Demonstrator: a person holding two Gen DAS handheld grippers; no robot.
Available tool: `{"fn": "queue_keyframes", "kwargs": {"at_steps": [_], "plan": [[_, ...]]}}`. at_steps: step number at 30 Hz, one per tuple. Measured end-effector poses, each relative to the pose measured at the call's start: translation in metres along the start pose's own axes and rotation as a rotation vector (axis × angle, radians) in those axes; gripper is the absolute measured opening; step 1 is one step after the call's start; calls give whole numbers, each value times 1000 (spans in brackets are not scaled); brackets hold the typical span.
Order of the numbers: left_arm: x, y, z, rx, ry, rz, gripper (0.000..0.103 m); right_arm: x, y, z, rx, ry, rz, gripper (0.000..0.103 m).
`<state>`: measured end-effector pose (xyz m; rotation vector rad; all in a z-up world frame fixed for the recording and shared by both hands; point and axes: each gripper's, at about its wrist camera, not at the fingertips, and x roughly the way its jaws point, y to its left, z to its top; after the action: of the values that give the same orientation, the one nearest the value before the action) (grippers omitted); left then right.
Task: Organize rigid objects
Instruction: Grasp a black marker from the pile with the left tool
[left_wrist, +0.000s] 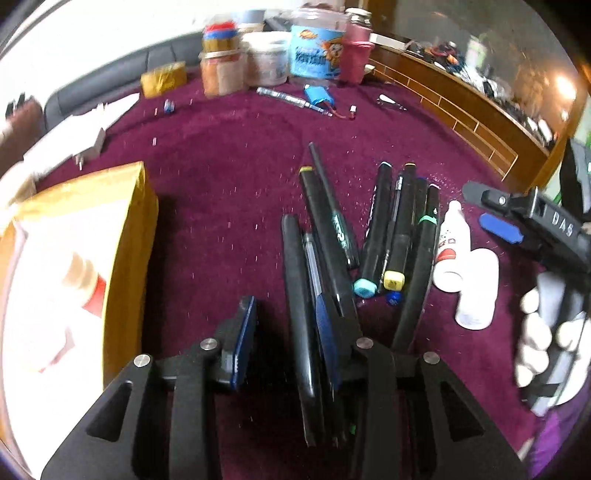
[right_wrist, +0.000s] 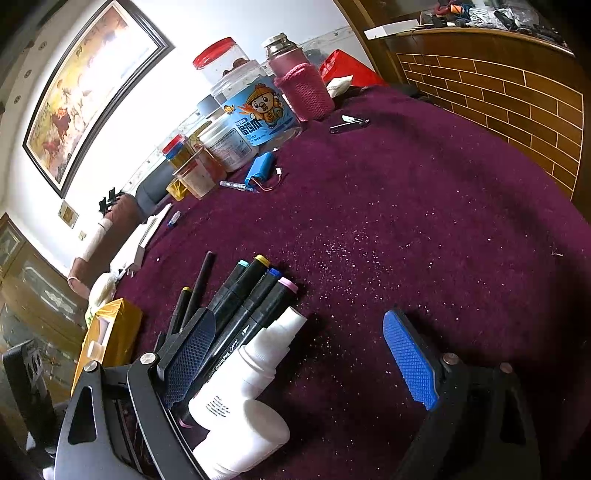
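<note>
The left tool (left_wrist: 288, 343) has its jaws apart over the purple surface (left_wrist: 221, 184), black pens (left_wrist: 299, 295) between them. The right tool (right_wrist: 299, 354), also spread wide, straddles two white bottles (right_wrist: 251, 373) beside the markers (right_wrist: 243, 295). A yellow box (left_wrist: 125, 258) sits left; jars (right_wrist: 255, 110) crowd the far edge.

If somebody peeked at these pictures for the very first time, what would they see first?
Probably the bunch of black markers with colored caps, lying side by side in the middle of the purple cloth. Right beside them lie two white bottles, between the open fingers of the right hand-held gripper. At the far edge stands a big jar with a cartoon bear label.
</note>
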<state>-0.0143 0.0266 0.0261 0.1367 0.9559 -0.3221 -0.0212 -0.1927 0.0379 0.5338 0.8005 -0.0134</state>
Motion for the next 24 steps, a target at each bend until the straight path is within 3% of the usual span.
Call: {"fn": "queue_keyframes", "kwargs": {"at_steps": [2, 9, 16, 18, 24], "plan": [[-1, -6, -2, 29, -24, -14, 14, 0, 0, 0, -1, 0, 0, 89], [-6, 20, -21, -38, -5, -23, 13, 0, 0, 0, -3, -1, -6, 89], [1, -4, -17, 58, -26, 96, 13, 0, 1, 0, -6, -3, -16, 89], [2, -4, -16, 57, -29, 74, 12, 0, 1, 0, -6, -4, -18, 89], [-31, 22, -32, -87, -95, -84, 12, 0, 4, -2, -16, -8, -40, 89]]}}
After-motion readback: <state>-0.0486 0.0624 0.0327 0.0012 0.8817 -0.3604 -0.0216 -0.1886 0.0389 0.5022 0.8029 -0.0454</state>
